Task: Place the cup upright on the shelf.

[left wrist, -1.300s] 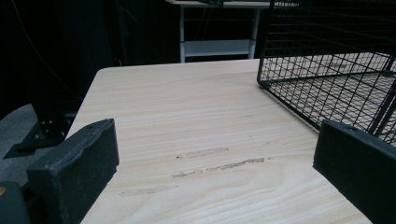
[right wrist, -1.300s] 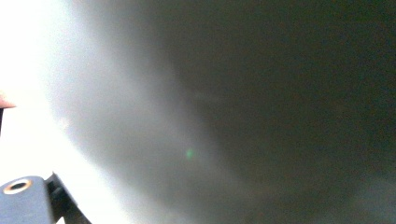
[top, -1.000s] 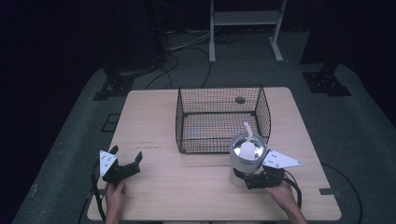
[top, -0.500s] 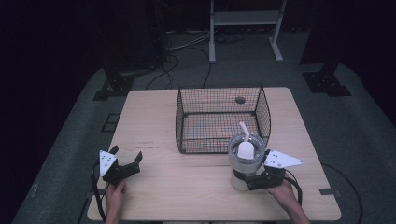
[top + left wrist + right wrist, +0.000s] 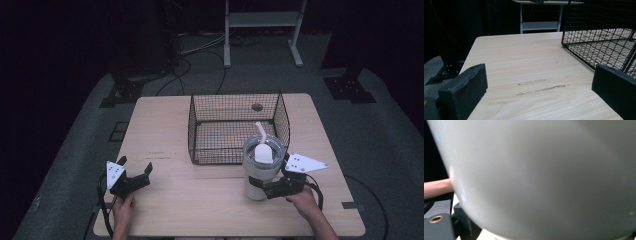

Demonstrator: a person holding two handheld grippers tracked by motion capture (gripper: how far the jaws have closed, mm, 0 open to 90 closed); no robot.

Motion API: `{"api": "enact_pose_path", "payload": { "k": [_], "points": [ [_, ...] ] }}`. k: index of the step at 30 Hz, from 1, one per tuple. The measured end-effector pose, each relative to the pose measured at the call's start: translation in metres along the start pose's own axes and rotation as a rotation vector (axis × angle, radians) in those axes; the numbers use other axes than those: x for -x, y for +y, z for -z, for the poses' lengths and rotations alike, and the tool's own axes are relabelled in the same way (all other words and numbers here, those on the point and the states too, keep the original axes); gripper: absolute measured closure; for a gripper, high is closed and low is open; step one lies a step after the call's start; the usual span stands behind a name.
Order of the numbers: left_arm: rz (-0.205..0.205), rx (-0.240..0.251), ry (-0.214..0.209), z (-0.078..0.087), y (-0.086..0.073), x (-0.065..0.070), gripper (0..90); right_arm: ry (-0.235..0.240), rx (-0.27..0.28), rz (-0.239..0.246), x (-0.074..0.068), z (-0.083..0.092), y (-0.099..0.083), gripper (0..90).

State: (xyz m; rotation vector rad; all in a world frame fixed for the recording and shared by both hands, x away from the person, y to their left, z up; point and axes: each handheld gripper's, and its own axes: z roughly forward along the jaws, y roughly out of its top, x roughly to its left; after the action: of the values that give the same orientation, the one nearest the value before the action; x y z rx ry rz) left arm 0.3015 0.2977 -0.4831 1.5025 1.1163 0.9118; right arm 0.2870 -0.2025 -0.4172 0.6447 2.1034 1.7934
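At the near edge of a pale wooden table (image 5: 210, 200), a person's two hands each hold a black two-jaw gripper. The left gripper (image 5: 134, 175) rests near the front left corner, jaws spread wide with nothing between them. The right gripper (image 5: 261, 186) is closed around the lower body of a tall, pale grey tumbler with a lid and white straw (image 5: 261, 170), which stands upright near the front right. Just behind the tumbler sits a black wire mesh basket (image 5: 235, 102), open-topped, at the table's middle.
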Motion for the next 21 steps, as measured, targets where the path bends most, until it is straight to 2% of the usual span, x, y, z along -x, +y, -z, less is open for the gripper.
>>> {"api": "enact_pose_path", "payload": {
  "k": [9, 14, 21],
  "points": [
    [0.003, 0.001, 0.0, 0.0, 0.0, 0.0, 0.0, 0.017, 0.023, 0.018, 0.007, -0.002, 0.026, 7.6],
    [0.003, -0.002, -0.001, 0.0, 0.0, 0.0, 0.0, 0.023, 0.028, 0.011, 0.013, -0.004, 0.047, 7.6],
    [0.001, 0.001, 0.0, 0.0, 0.0, 0.0, 0.0, 0.028, 0.042, -0.004, 0.021, -0.009, 0.065, 7.6]
  ]
}}
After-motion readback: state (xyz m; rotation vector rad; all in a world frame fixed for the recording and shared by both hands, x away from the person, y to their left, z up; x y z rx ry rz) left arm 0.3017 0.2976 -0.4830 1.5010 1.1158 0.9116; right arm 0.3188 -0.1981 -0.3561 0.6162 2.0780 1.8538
